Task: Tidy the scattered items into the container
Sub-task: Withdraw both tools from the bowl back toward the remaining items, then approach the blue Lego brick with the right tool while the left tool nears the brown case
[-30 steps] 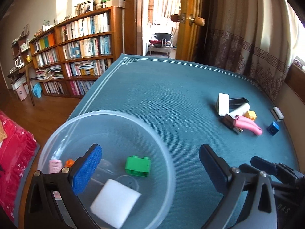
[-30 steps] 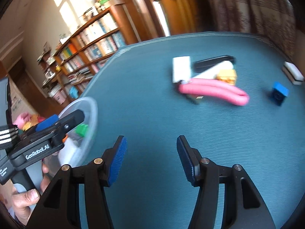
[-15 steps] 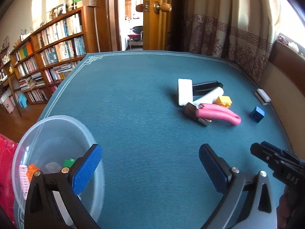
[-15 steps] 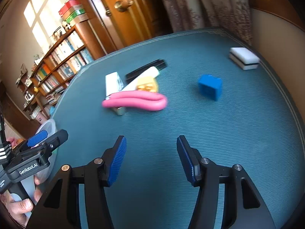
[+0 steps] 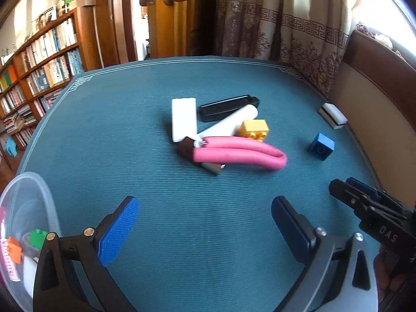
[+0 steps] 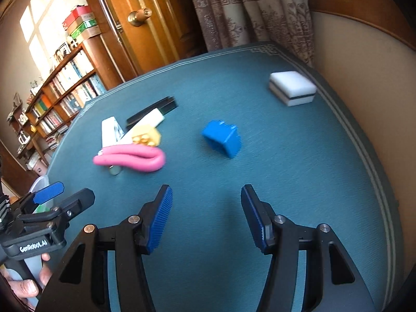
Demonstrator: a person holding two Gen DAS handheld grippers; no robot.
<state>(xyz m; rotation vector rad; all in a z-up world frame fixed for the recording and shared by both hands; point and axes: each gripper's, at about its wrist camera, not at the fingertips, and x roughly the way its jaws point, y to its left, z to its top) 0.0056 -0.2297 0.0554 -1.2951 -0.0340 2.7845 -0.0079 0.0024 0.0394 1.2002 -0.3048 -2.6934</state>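
The clear container (image 5: 39, 195) is being kept at the near left edge of the teal table mat (image 5: 130, 156), and a few things are already being held inside it: a green brick (image 5: 37, 238), an orange piece (image 5: 13, 251) and a white block, only partly seen. The larger share is being left out on the mat. A cluster is lying near the middle: a pink foam loop (image 5: 239, 153), a yellow brick (image 5: 254, 129), a white cylinder (image 5: 228, 123), a flat white block (image 5: 183, 119), a long black case (image 5: 228, 108) and a small dark item under the loop. Well apart to the right, a blue cube (image 6: 222, 139) and a white sponge with a dark stripe (image 6: 292, 88) are waiting. The left gripper (image 5: 204, 223) is being held wide and empty beside the container; the right gripper (image 6: 205, 215) is likewise spread with nothing between its pads, and is being aimed at the blue cube, judged the next pick.
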